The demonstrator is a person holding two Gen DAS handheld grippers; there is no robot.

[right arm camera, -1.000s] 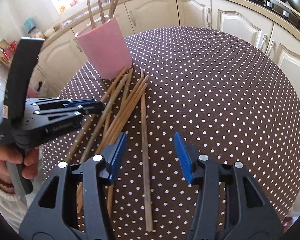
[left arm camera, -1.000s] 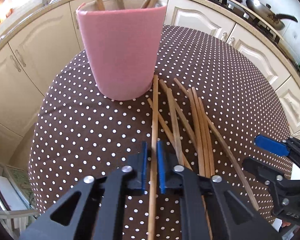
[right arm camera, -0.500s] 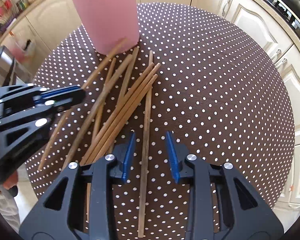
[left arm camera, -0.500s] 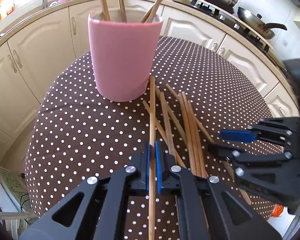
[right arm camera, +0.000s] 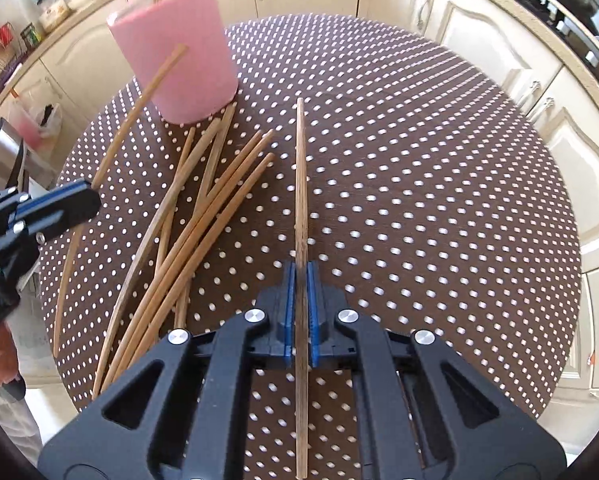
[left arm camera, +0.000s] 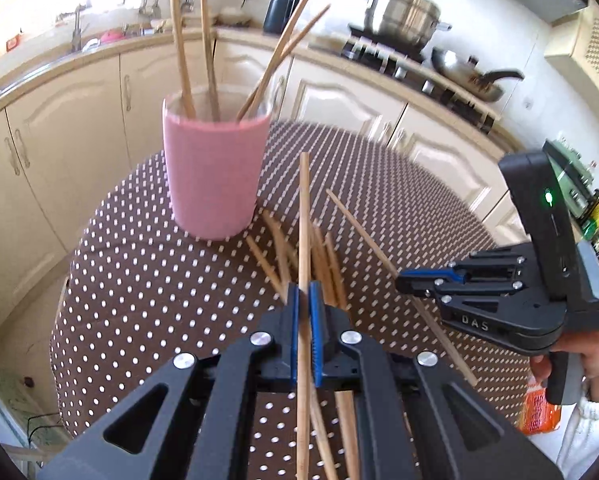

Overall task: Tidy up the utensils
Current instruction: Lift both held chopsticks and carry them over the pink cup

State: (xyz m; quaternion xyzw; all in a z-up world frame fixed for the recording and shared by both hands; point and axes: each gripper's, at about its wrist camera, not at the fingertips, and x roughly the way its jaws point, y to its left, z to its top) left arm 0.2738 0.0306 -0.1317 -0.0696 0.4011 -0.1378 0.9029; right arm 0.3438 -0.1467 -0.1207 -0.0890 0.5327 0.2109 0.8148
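Wooden chopstick (left arm camera: 304, 216) is sitting pinched in the left claw (left arm camera: 304, 312), lifted above the counter (left arm camera: 139, 280) near the pink cup (left arm camera: 215, 176). Right claw (right arm camera: 299, 304) is pinching another chopstick (right arm camera: 300, 184); loose chopsticks (right arm camera: 203, 216) are lying beside the cup.

One cup (left arm camera: 215, 176) is counted at the far left of one table (right arm camera: 419, 160), with four upright sticks (left arm camera: 179, 40) in it. Two grippers are counted: in the left gripper (left arm camera: 304, 312) one stick (left arm camera: 304, 220) is clamped, and in the right gripper (right arm camera: 300, 300) one more (right arm camera: 300, 184). About six loose sticks (right arm camera: 203, 220) are counted near the cup, though the overlap prevents an exact count. One pot (left arm camera: 403, 12) and one pan (left arm camera: 467, 76) are seen far right.
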